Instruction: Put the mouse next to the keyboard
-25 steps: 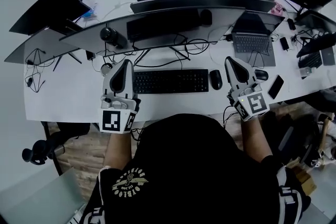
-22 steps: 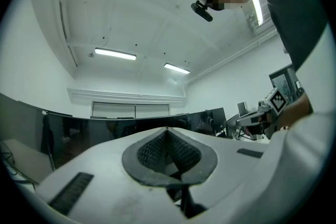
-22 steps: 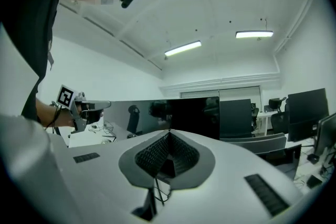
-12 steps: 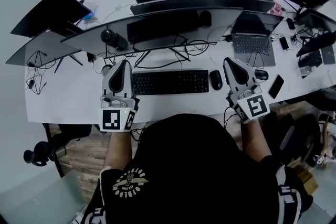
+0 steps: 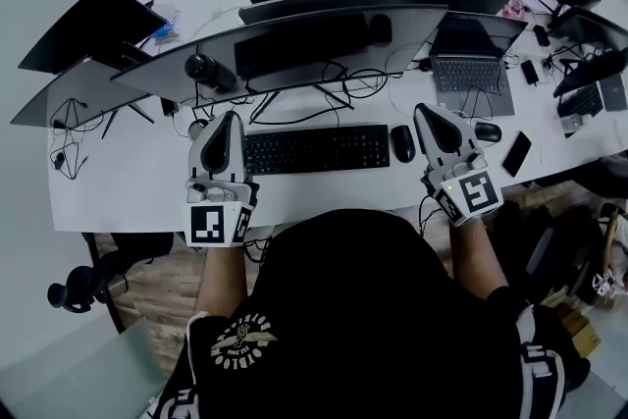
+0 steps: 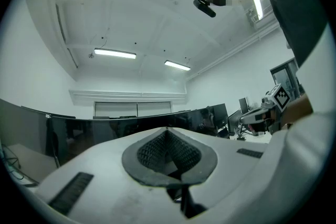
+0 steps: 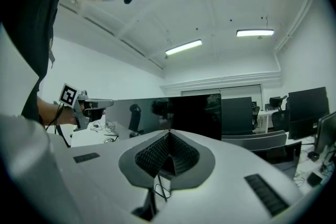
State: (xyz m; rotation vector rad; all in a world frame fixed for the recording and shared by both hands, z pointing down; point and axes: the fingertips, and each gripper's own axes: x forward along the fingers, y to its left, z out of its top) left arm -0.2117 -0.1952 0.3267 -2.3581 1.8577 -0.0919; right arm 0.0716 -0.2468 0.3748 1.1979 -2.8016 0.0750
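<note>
A person in a dark top is sitting at a white desk (image 5: pixel 118 196), holding a gripper in each hand. The left gripper (image 5: pixel 232 121) is pointing away from the person just beside the left end of a black keyboard (image 5: pixel 316 150). Its jaws are pressing together with nothing between them. The right gripper (image 5: pixel 428 115) is pointing the same way off the keyboard's right end, its jaws also pressing together and empty. The black mouse (image 5: pixel 402 143) is lying on the desk between the keyboard's right end and the right gripper (just beside both). A second dark mouse (image 5: pixel 488 132) and a phone (image 5: pixel 515 153) are lying further right. Curved monitors (image 5: pixel 294 39) are standing behind the keyboard.
</note>
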